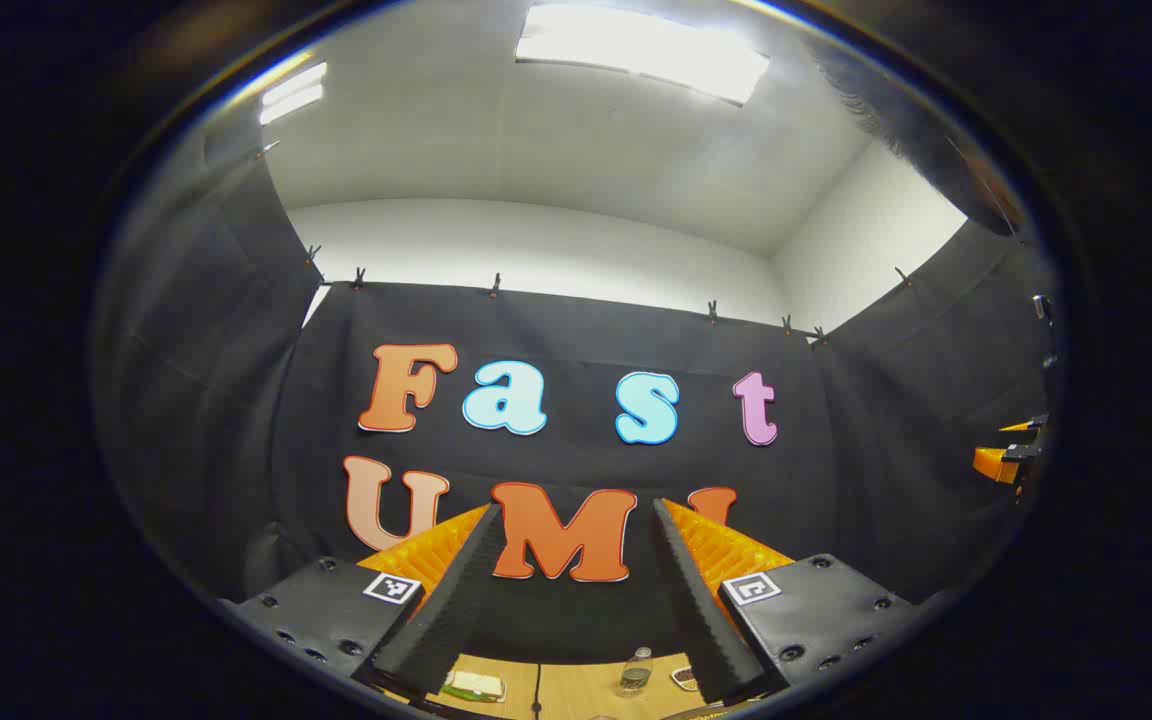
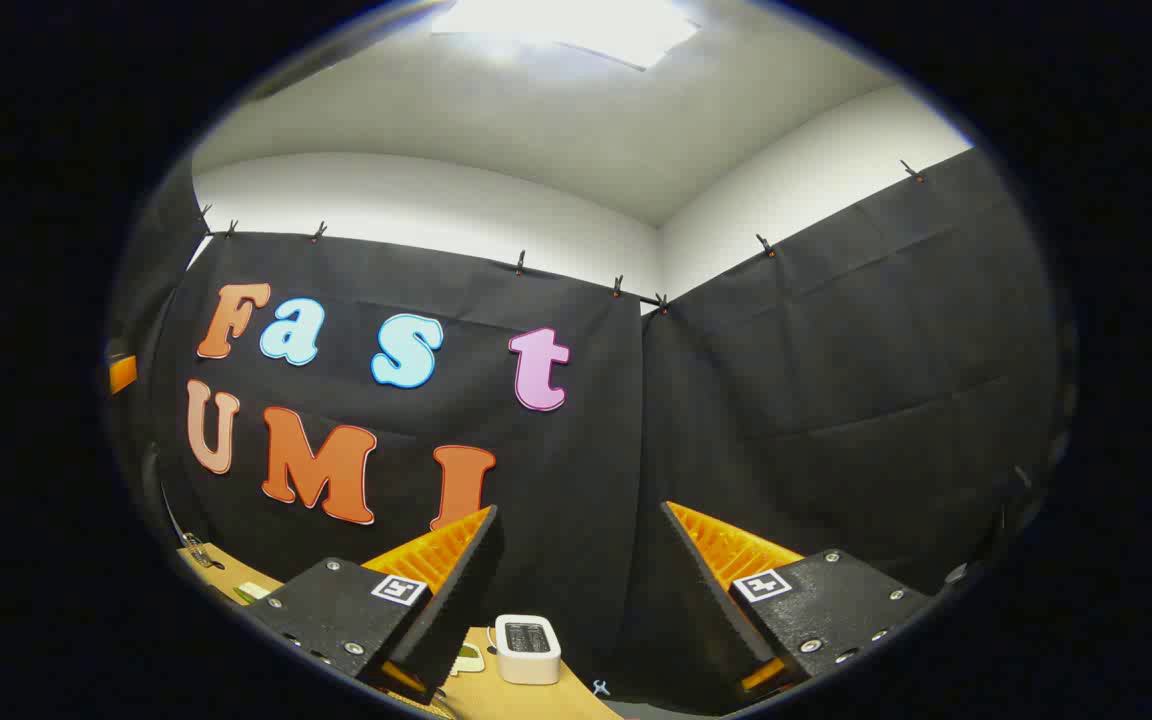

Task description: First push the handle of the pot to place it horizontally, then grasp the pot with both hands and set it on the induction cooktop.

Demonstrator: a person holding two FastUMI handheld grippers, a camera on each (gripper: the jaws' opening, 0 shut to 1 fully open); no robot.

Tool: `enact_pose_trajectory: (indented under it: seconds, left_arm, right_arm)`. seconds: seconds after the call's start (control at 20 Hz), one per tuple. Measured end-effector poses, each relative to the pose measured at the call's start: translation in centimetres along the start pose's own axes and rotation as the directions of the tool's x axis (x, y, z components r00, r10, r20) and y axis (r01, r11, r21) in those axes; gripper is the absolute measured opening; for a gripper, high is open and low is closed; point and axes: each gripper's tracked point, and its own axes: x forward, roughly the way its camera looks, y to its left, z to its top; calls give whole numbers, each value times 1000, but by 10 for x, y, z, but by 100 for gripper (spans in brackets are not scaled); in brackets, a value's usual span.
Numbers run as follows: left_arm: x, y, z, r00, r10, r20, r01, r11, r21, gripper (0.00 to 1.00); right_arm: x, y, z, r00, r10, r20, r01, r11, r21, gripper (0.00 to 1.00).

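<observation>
Wooden table point(image 1: 566, 695) lies below both raised, open hand-held grippers point(image 1: 571, 600) point(image 2: 581, 600).

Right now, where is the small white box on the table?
In the right gripper view, the small white box stands on the wooden table at the foot of the black cloth wall, seen between the open fingers of the right gripper, nearer the left one.

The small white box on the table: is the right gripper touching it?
Apart. In the right gripper view, the small white box sits on the table beyond the open right gripper, with neither finger reaching it.
</observation>
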Motion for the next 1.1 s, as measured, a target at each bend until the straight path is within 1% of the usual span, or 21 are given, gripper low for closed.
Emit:
enact_pose_trajectory:
  seconds: [0.05,0.1,0.15,0.25,0.3,0.35,0.4,0.55,0.6,0.65,0.7,0.75,0.85,1.05,1.1]
  left_arm:
    - [1,-1,0,1000,4,-1,-4,1000,0,97]
    - [-1,0,0,1000,5,-2,-5,1000,0,94]
    - [0,0,-1,1000,7,-6,-7,1000,-1,97]
    - [0,-1,-1,1000,9,-10,-9,1000,0,97]
    - [0,-1,-3,1000,10,-13,-10,1000,0,94]
    - [-1,-2,-3,1000,10,-15,-10,1000,-1,97]
    - [1,-3,-5,1000,9,-18,-9,1000,-1,97]
    - [0,-5,-4,1000,16,-20,-16,1000,9,97]
    - [1,-7,-6,1000,19,-19,-18,1000,15,94]
    - [0,-9,-8,999,24,-20,-24,999,21,98]
    - [1,-10,-11,999,26,-27,-25,999,27,94]
    - [0,-13,-15,999,21,-38,-20,999,31,97]
    - [0,-26,-31,997,2,-72,0,1000,29,97]
    - [-6,-52,-73,983,-40,-182,47,998,31,89]
    - [-7,-57,-83,977,-48,-206,56,998,31,83]
  right_arm:
    - [1,0,0,1000,4,2,-4,1000,-1,96]
    - [1,2,0,1000,12,7,-12,1000,-3,96]
    - [2,2,0,1000,17,12,-17,1000,-3,96]
    - [4,2,-2,1000,21,12,-21,1000,-6,95]
    - [5,1,-5,1000,21,7,-21,1000,-7,95]
    - [5,1,-8,1000,22,0,-22,1000,-6,99]
    - [5,0,-11,1000,21,-5,-21,1000,-5,96]
    - [6,-5,-15,1000,18,-12,-18,1000,-8,95]
    - [5,-6,-15,1000,17,-12,-17,1000,-10,95]
    - [7,-7,-17,1000,15,-12,-15,1000,-15,95]
    - [7,-8,-18,1000,13,-11,-13,1000,-21,95]
    - [7,-9,-21,1000,12,-13,-12,1000,-25,95]
    - [8,-9,-25,1000,15,-19,-16,999,-28,95]
    - [10,-11,-37,999,26,-38,-27,999,-32,96]
    - [11,-12,-40,999,28,-42,-30,999,-35,96]
